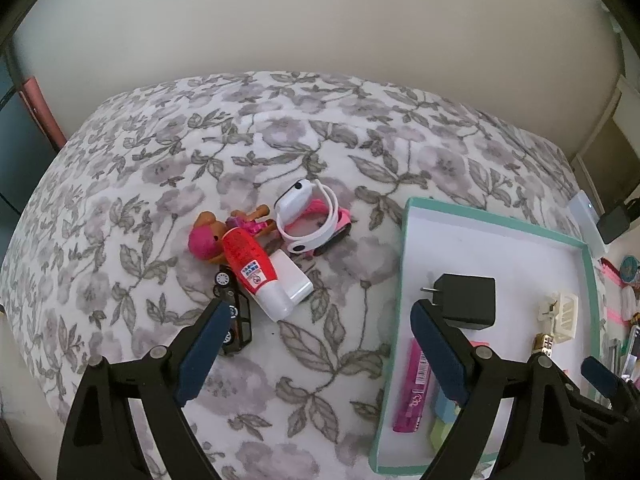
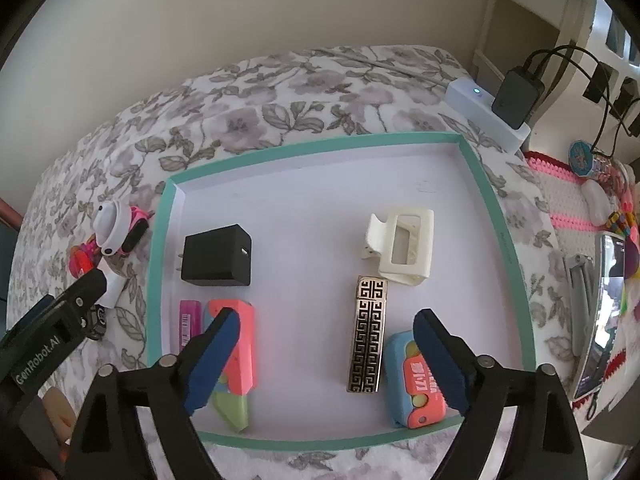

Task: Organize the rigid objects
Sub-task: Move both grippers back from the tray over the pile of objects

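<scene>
On the floral bedspread lies a pile: a pink-haired doll [image 1: 206, 240], a red-and-white tube [image 1: 252, 272], a white block [image 1: 296, 278], a black toy car [image 1: 238, 322] and a white-and-pink watch [image 1: 308, 216]. My left gripper [image 1: 320, 344] hangs open just in front of the pile, holding nothing. A teal-rimmed tray [image 2: 320, 144] holds a black charger [image 2: 218, 256], a cream hair claw [image 2: 404, 248], a gold patterned lighter [image 2: 368, 336], a blue-and-orange case [image 2: 416, 388], a coral-and-green toy [image 2: 240, 360] and a pink stick [image 2: 190, 320]. My right gripper [image 2: 328, 356] is open above the tray; the lighter lies between its fingers, untouched.
A white power strip [image 2: 480, 108] with a black adapter plugged in sits at the bed's far right corner. Right of the bed, a pink-and-white crocheted mat [image 2: 568, 200] carries a phone [image 2: 600, 320] and small trinkets. A plain wall stands behind the bed.
</scene>
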{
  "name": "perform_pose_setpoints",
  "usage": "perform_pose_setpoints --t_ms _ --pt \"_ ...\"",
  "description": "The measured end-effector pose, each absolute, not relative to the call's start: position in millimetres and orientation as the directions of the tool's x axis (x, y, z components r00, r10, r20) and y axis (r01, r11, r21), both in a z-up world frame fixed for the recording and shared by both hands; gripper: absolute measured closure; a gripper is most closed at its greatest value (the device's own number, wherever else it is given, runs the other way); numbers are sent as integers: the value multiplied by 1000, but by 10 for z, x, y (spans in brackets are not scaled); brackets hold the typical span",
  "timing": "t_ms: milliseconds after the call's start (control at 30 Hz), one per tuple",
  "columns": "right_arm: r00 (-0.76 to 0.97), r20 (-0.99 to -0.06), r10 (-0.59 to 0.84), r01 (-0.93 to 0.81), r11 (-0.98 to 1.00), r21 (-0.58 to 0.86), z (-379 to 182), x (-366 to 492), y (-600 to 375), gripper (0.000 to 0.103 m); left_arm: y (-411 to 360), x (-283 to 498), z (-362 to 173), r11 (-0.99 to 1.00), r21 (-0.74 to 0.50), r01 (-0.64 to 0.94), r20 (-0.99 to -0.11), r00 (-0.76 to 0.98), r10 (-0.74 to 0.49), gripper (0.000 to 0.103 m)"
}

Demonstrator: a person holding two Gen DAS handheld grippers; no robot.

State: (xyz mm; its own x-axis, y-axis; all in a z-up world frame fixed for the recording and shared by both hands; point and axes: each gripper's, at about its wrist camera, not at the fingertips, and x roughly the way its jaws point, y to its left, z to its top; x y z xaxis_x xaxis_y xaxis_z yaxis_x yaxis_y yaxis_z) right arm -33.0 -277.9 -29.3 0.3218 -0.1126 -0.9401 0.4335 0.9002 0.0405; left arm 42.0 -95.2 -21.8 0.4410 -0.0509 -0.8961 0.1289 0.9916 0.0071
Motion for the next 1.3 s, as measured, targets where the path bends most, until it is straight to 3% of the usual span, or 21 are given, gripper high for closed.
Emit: perform_pose_setpoints --t_ms 300,833,1300 --pt "323 -937 -130 421 907 20 -315 -297 -2713 0 -785 493 -223 997 11 83 -892 451 -27 11" --pt "405 -904 -138 385 922 31 -189 -163 -2480 0 -275 680 -15 1000 -24 18 -832 554 -30 10" --pt "548 -834 -61 264 959 103 54 112 -1948 0 415 827 160 995 -37 -98 -808 589 28 10"
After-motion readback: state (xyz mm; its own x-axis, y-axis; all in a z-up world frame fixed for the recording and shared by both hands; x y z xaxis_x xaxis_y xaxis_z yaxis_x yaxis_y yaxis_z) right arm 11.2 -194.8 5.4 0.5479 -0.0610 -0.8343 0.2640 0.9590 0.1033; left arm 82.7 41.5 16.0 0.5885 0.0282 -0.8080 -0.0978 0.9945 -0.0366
